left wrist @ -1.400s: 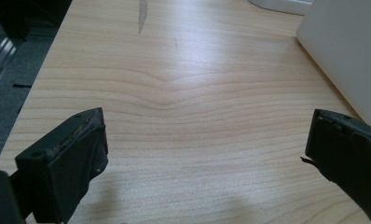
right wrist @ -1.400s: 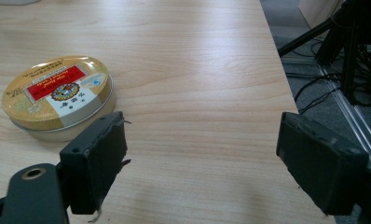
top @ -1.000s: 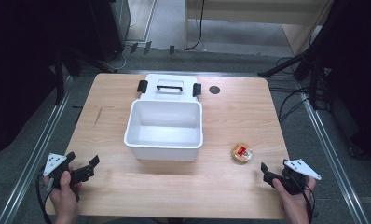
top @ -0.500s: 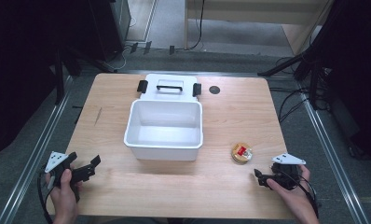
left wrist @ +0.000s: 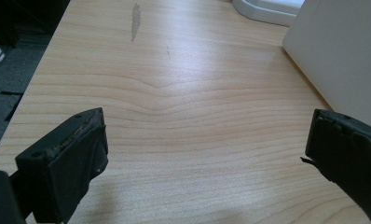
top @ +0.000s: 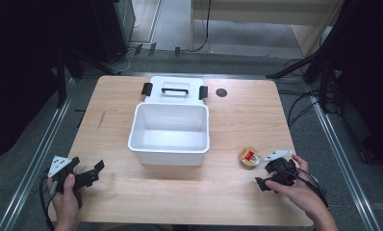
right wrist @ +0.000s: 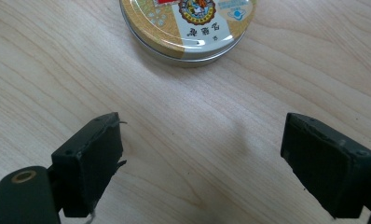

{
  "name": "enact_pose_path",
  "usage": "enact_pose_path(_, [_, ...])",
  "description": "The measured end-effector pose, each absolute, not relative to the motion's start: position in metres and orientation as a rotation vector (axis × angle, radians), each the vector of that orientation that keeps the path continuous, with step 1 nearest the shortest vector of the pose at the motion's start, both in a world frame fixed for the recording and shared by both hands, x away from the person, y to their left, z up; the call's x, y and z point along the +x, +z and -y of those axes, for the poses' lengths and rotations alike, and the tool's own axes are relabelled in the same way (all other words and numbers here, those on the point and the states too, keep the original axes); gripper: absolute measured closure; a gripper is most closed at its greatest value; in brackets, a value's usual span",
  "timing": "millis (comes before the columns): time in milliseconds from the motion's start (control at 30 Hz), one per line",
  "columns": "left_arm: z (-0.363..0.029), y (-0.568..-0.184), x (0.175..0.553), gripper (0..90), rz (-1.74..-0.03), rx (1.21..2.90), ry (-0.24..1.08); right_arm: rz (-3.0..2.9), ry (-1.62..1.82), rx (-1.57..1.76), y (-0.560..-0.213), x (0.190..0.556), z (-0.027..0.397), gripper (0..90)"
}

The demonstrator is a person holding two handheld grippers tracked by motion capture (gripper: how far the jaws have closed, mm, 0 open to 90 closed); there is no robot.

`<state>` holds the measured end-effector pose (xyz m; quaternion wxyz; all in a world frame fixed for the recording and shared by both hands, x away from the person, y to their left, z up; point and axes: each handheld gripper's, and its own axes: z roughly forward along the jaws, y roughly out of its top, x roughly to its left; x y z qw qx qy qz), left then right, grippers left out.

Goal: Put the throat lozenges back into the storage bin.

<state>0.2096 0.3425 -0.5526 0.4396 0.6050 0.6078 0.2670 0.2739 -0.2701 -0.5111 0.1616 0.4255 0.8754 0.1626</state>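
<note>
Gleaming round metal tin point(right wrist: 187, 24) on grained wooden table point(right wrist: 183, 140).

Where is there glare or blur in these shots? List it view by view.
Right gripper view: glare streaks the round tin lid, and its top is cropped. Left gripper view: the white bin wall is soft and pale. High view: even light on the table, dark surroundings.

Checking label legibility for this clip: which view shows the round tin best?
The right gripper view: the round tin sits close ahead of the open right tool, so its gold lid and printed label are sharp, though its far edge is cropped. The high view shows it whole but small, on the table. The left gripper view looks elsewhere.
</note>
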Motion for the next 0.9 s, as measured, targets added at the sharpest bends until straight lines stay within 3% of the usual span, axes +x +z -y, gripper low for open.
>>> enact_pose_path(300, [-0.343, -0.553, 0.21, 0.0, -1.508, 1.502, 0.66, -2.637, 0.303, 1.238, -0.503, 0.287, 0.256, 11.5])
enact_pose_path(900, [-0.343, -0.553, 0.211, 0.0, -1.503, 1.516, 0.644, -2.711, 0.154, 1.342, -0.494, 0.328, 0.236, 0.0])
